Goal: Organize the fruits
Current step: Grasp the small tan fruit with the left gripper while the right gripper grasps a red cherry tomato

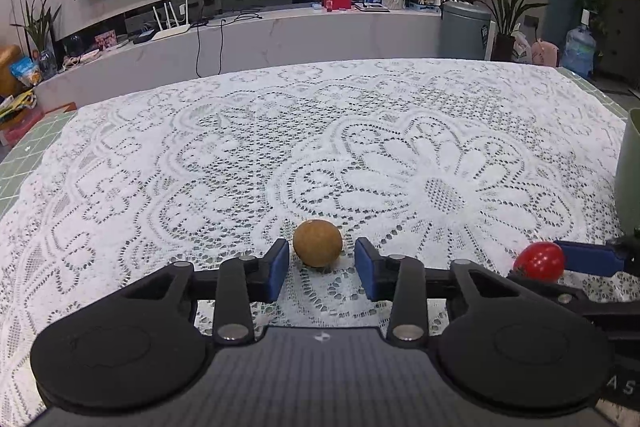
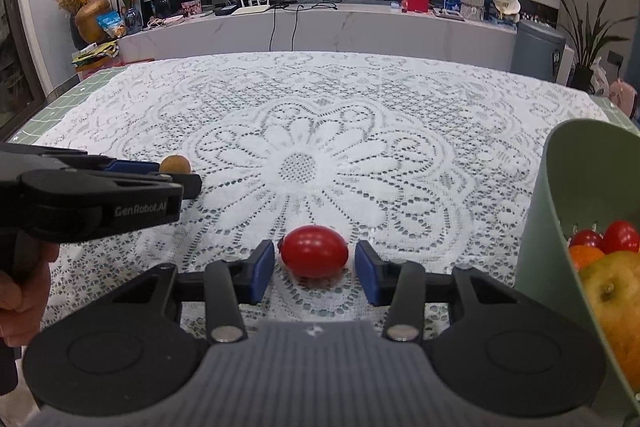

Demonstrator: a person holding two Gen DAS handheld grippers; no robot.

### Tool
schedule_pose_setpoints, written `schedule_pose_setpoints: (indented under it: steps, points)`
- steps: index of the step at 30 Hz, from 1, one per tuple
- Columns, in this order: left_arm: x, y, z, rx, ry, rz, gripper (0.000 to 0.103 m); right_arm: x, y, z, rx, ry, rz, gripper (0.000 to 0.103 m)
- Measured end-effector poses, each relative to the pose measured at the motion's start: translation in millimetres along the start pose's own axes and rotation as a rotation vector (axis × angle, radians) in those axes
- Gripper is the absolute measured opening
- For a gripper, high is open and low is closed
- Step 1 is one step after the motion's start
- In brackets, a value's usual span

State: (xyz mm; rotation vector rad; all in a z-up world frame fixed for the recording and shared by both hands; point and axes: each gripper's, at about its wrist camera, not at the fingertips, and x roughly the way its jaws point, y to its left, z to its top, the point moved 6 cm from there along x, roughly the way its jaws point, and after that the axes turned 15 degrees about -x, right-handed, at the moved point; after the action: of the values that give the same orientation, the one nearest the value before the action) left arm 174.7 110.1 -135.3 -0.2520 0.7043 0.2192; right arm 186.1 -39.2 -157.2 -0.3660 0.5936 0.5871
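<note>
A small brown round fruit lies on the lace tablecloth between the blue pads of my left gripper. Thin gaps show on both sides of it, so the gripper is open around it. In the right wrist view a red cherry tomato rests on the cloth between the pads of my right gripper, also with slight gaps, so this gripper is open too. The left gripper comes in from the left, with the brown fruit at its tips. The tomato also shows at the lower right of the left wrist view.
A pale green basket stands at the right, close to the right gripper, holding cherry tomatoes, an orange fruit and a large yellow-green fruit. Its wall shows at the right edge. A hand grips the left tool.
</note>
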Motion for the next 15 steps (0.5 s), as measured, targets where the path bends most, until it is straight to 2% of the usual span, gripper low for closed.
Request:
schedule_pose_setpoints:
  steps: [4, 8, 15]
  points:
    - [0.5, 0.8, 2.5, -0.019, -0.008, -0.004, 0.037, -0.2, -0.2, 0.4, -0.007, -0.004, -0.002, 0.035]
    - [1.6, 1.3, 4.7, -0.027, -0.004, -0.007, 0.031, -1.3, 2.8, -0.4, -0.022, -0.005, -0.006, 0.034]
    - [-4.2, -0.7, 3.8, -0.028, -0.004, -0.006, 0.030, -6.0, 4.8, 1.4, -0.039, -0.013, -0.009, 0.034]
